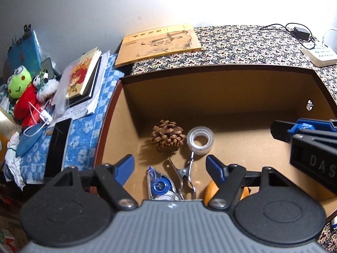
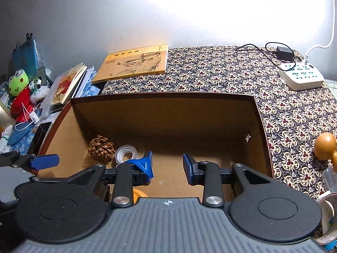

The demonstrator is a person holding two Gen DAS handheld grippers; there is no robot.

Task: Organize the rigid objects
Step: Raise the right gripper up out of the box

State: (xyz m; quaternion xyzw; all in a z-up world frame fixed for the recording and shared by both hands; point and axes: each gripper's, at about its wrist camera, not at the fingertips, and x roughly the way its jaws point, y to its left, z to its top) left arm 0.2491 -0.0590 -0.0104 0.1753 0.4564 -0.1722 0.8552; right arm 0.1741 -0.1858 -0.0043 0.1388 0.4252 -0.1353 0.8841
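Note:
An open brown box (image 1: 221, 71) (image 2: 164, 97) holds a pine cone (image 1: 167, 138) (image 2: 101, 148), a clear tape roll (image 1: 200, 140) (image 2: 126, 152), a blue correction-tape dispenser (image 1: 159, 184), a metal clip (image 1: 186, 174) and an orange object (image 1: 210, 191) (image 2: 140, 194) partly hidden by the grippers. My left gripper (image 1: 170, 166) hangs open over the dispenser and clip, holding nothing. My right gripper (image 2: 167, 165) is open and empty over the bare box floor. In the left wrist view the right gripper (image 1: 303, 132) shows at the right edge.
A yellow book (image 1: 160, 42) (image 2: 134, 63) lies behind the box on a patterned cloth (image 2: 231, 73). Books, a phone (image 1: 58, 147) and plush toys (image 1: 23, 92) crowd the left. A power strip (image 2: 301, 77), a wooden gourd (image 2: 325, 145) and cups (image 2: 328, 210) sit on the right.

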